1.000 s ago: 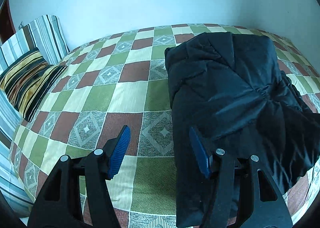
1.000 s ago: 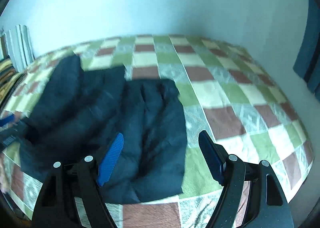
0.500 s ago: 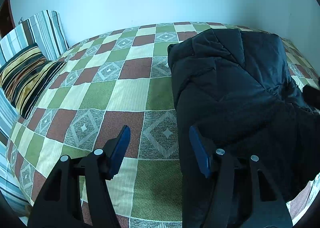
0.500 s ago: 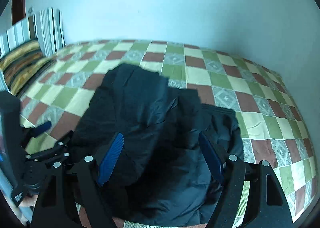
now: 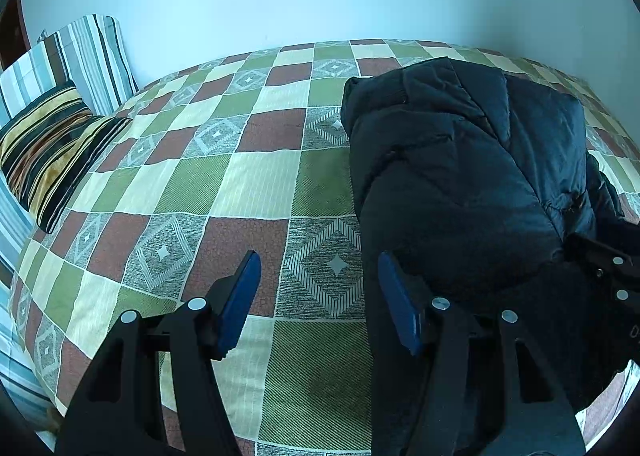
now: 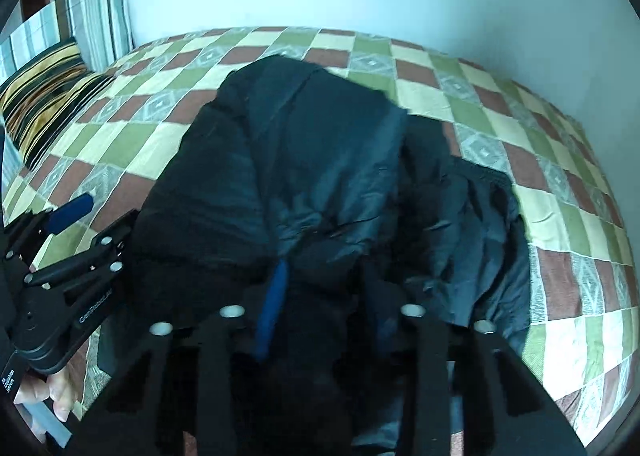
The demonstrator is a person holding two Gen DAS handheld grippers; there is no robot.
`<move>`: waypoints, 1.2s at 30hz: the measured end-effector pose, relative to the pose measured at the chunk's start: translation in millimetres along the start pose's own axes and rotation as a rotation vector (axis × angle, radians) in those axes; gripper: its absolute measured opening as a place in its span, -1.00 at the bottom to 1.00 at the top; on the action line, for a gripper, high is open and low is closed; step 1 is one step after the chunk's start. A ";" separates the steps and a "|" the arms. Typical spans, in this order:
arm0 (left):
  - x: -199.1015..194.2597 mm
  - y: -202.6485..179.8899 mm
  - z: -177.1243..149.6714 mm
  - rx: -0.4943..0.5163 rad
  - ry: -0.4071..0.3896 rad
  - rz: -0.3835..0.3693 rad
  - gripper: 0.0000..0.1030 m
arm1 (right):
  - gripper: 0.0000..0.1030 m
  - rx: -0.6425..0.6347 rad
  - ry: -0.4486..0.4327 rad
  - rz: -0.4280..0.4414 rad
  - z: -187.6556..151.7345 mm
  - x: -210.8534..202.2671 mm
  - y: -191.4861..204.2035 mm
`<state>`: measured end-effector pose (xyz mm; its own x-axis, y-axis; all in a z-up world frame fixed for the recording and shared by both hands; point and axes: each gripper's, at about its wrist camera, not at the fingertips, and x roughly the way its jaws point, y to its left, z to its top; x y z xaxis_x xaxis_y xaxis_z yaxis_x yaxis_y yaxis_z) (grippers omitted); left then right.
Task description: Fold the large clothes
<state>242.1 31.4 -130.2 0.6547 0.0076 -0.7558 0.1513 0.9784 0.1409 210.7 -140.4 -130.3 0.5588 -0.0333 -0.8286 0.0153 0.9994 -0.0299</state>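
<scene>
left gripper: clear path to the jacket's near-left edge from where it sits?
Probably yes. The left gripper is open over bare bedspread, its right finger beside the black jacket edge, nothing between. The right gripper is already closed into the fabric further right.

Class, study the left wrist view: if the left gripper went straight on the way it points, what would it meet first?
Probably the checked bedspread: the open left gripper aims at bare cover, the black jacket just to its right. Depth is uncertain.
</scene>
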 end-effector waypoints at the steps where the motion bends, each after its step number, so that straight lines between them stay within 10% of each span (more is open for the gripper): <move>1: -0.4 -0.4 -0.3 0.001 -0.001 0.002 0.18 | -0.47 -0.008 -0.005 -0.002 -1.1 -0.6 2.9; 21: -12.7 -21.2 6.8 0.033 -0.032 -0.038 0.18 | -0.94 -0.008 -0.156 -0.191 -1.4 -40.1 -41.9; 36: -13.7 -99.3 11.7 0.177 -0.052 -0.099 -0.03 | -1.00 0.132 0.009 -0.254 -46.5 1.4 -124.7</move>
<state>226.9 -68.3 -126.4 0.6667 -0.1023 -0.7383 0.3415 0.9224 0.1806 171.0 -265.3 -153.8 0.5159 -0.2820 -0.8089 0.2622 0.9509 -0.1643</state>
